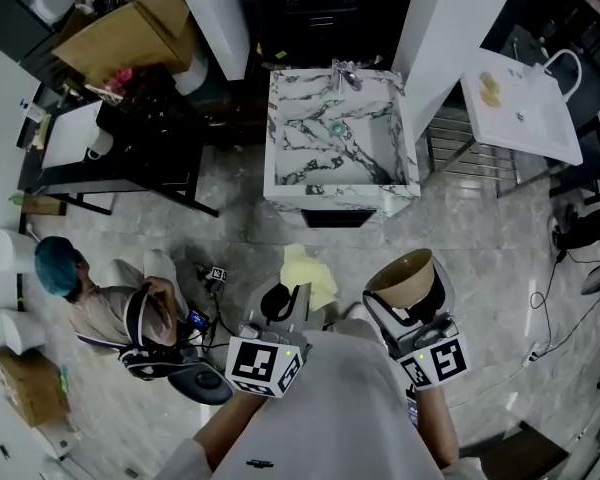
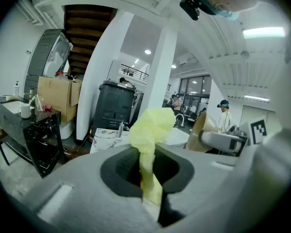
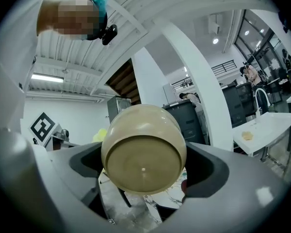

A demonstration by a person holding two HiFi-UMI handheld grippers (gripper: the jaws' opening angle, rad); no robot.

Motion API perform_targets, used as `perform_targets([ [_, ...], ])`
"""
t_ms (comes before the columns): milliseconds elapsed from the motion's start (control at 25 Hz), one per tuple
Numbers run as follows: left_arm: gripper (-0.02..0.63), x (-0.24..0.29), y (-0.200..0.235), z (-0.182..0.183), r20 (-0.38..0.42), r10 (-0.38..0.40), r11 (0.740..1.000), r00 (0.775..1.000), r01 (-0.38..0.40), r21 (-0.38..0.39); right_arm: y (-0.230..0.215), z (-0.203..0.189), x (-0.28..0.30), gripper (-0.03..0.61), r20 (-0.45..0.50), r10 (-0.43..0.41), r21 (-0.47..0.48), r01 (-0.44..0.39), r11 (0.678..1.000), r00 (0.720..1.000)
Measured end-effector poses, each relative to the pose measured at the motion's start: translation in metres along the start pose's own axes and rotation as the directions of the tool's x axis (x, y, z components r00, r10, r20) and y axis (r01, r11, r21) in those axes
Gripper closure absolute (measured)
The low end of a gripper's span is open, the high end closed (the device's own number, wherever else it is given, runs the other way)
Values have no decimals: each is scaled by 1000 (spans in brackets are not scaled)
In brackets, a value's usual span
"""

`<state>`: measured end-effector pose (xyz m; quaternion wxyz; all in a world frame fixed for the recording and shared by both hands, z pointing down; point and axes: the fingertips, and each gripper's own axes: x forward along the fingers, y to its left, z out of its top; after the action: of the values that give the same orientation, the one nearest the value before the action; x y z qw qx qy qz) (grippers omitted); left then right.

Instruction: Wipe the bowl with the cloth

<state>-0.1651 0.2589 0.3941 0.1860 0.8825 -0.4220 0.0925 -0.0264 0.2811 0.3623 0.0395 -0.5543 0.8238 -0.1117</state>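
A tan bowl (image 1: 405, 276) is held in my right gripper (image 1: 412, 306), which is shut on it; in the right gripper view the bowl (image 3: 144, 157) shows its round base between the jaws. A pale yellow cloth (image 1: 309, 276) is pinched in my left gripper (image 1: 285, 303), which is shut on it. In the left gripper view the cloth (image 2: 149, 144) rises in a bunch from between the jaws, and the bowl (image 2: 202, 132) is to its right. The two grippers are side by side, a short way apart, over the floor.
A marble-patterned sink basin (image 1: 340, 138) with a tap stands ahead. A black table (image 1: 130, 148) with a cardboard box is at the left, a white table (image 1: 520, 108) at the right. A seated person in a teal cap (image 1: 90, 298) is at the lower left.
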Motion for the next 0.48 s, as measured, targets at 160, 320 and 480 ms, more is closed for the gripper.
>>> perform_targets([
  [160, 578, 3, 18, 10, 14, -16, 1000, 1000, 15, 16, 5, -1, 15, 77, -7, -12, -10, 11, 1000, 1000],
  [320, 578, 10, 35, 14, 20, -33, 999, 999, 33, 16, 7, -4, 32, 77, -10, -29, -6, 29, 1000, 1000],
  [480, 578, 24, 51, 21, 10, -50, 999, 999, 50, 9, 8, -3, 58, 77, -16, -22, -10, 22, 1000, 1000],
])
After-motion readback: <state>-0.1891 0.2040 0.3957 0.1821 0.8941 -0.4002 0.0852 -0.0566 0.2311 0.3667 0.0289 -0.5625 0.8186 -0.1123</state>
